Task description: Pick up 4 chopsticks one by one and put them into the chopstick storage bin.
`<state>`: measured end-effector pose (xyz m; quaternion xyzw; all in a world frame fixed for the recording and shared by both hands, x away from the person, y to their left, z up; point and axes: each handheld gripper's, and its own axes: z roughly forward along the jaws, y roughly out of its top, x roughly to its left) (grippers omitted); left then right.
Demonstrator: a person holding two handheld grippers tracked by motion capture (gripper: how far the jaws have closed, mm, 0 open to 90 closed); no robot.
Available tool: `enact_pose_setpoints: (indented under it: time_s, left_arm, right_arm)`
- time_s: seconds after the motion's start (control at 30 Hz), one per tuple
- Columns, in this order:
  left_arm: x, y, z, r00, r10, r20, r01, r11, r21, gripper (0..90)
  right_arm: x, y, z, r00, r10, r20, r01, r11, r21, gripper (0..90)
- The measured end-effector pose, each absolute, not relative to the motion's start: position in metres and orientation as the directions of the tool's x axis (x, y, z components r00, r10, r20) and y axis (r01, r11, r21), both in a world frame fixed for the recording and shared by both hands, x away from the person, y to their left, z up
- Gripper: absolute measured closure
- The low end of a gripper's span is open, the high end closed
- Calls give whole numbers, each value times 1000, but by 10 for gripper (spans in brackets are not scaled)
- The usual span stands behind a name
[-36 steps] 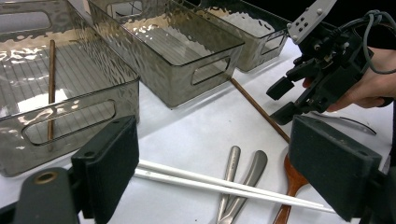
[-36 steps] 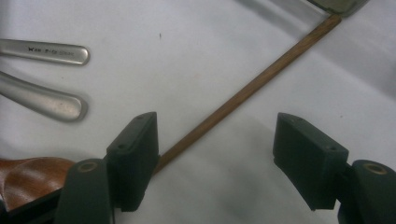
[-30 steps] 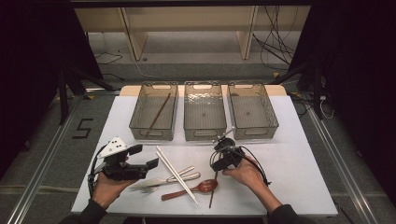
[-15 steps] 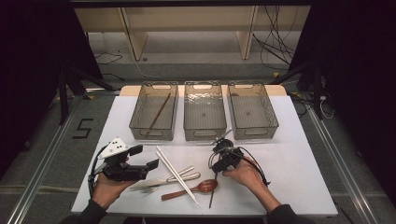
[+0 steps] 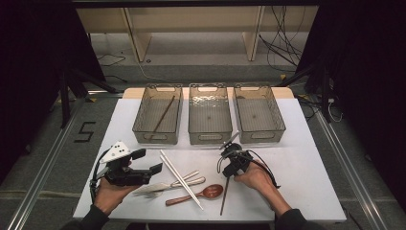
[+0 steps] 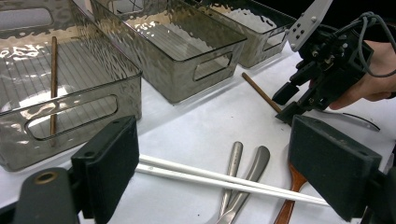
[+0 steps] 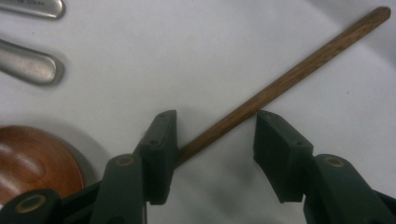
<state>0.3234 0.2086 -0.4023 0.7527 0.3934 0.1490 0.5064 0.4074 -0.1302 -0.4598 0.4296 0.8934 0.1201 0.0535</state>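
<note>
- 1 brown chopstick [image 7: 280,84] lies flat on the table [image 5: 306,167], bracketed by the right tongs [image 7: 212,135], which have just been closing but are not yet clamped.
- Closing is best finished squarely across the stick.
- Left tongs [image 6: 224,154] are held released.

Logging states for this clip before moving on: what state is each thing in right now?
Right gripper: jaws just been closing, straddling the brown chopstick, which lies flat, not yet clamped.
Left gripper: open, holding nothing.
Left bin: holds one brown stick.
Middle bin: empty.
Right bin: empty.
White chopsticks: lying on the table.
Wooden spoon: lying bowl up.
</note>
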Motion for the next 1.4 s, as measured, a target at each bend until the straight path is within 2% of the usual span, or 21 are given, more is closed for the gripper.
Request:
enact_pose_setpoints:
  time_s: [0.3, 0.4, 0.47, 0.63, 1.0, 1.27, 1.4]
  left_arm:
    - [324, 209, -402, 648, 742, -170, 440, -183, 879, 159]
    - [323, 209, -402, 647, 744, -170, 438, -180, 881, 159]
    - [324, 209, -402, 649, 743, -165, 438, -186, 880, 159]
    - [323, 208, -403, 651, 741, -163, 437, -191, 879, 159]
    - [324, 208, -403, 652, 740, -162, 439, -196, 877, 159]
    - [324, 208, -404, 653, 740, -162, 438, -195, 878, 159]
    - [324, 208, -404, 654, 739, -162, 439, -196, 877, 159]
  right_arm:
    - [407, -132, -459, -640, 769, 11, 750, 621, 227, 504]
    - [406, -132, -459, -649, 761, 15, 744, 631, 220, 450]
    - [404, -130, -460, -659, 752, -7, 733, 644, 219, 463]
    - [403, -130, -459, -668, 744, -18, 723, 654, 220, 525]
    - [401, -131, -457, -692, 722, -9, 705, 678, 208, 758]
    - [402, -134, -457, -677, 736, 0, 720, 662, 209, 841]
    - [401, -135, -457, -669, 743, 8, 727, 653, 212, 853]
